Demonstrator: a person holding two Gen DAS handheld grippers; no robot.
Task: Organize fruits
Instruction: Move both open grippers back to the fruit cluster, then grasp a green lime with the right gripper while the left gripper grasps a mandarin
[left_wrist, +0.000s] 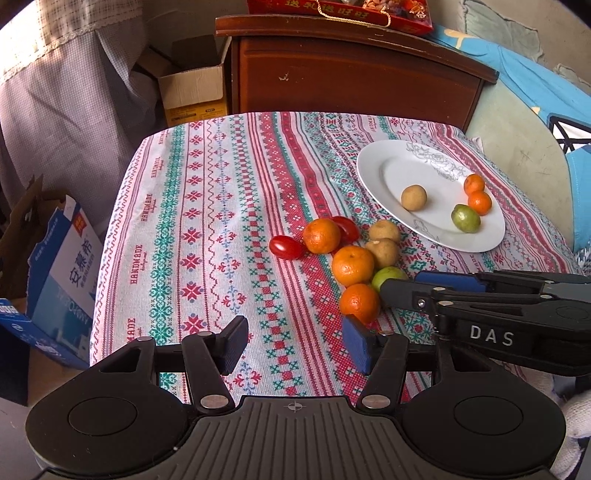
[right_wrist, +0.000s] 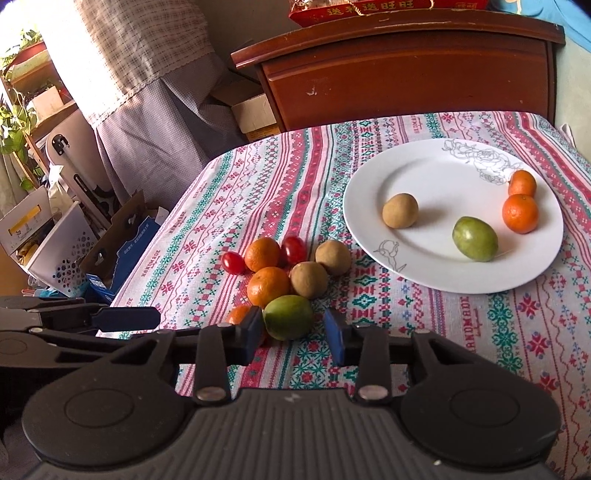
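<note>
A white plate (left_wrist: 369, 162) (right_wrist: 354, 206) at the right of the patterned tablecloth holds a brown fruit (right_wrist: 400, 210), a green fruit (right_wrist: 475, 239) and two tangerines (right_wrist: 520, 213). A pile lies on the cloth beside it: tangerines (left_wrist: 352, 266), two cherry tomatoes (left_wrist: 286, 247), two brown fruits (left_wrist: 384, 253) and a green fruit (right_wrist: 288, 317) (left_wrist: 391, 273). My right gripper (right_wrist: 292, 334) (left_wrist: 402, 284) straddles that green fruit; its left pad is at the fruit and its right pad stands apart. My left gripper (left_wrist: 295, 343) is open and empty just in front of the nearest tangerine (left_wrist: 360, 302).
A dark wooden cabinet (left_wrist: 351, 74) stands behind the table with a red gift box (left_wrist: 340, 11) on top. Cardboard boxes (left_wrist: 192, 92) and a blue carton (left_wrist: 62, 266) sit on the floor to the left. A bed with blue bedding (left_wrist: 535, 85) lies to the right.
</note>
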